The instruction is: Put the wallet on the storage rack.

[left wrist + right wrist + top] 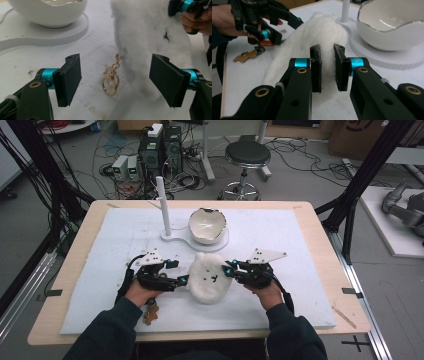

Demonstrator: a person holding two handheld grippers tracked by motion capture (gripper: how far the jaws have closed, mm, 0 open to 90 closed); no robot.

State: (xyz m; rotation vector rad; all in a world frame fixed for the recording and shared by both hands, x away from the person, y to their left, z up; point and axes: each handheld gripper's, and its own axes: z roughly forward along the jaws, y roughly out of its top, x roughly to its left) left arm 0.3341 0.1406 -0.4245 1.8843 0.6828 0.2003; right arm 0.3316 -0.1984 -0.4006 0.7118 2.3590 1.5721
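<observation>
A white fluffy plush (210, 280) with a small stitched face lies on the white mat between my two grippers. My left gripper (179, 271) is at its left edge, jaws open. In the left gripper view a gold key ring on a short chain (111, 80) hangs from the plush (150, 32) and lies on the mat between the open jaws of the left gripper (116, 80), touching neither pad. My right gripper (229, 267) is at the plush's right edge. In the right gripper view the jaws of the right gripper (327, 67) pinch the fluff of the plush (312, 37).
A white egg-shell bowl (206, 226) sits on a flat white base (172, 237) with an upright post (162, 205) behind the plush. A brown gingerbread-shaped key charm (151, 312) lies near my left wrist. A stool and cables are on the floor beyond the table.
</observation>
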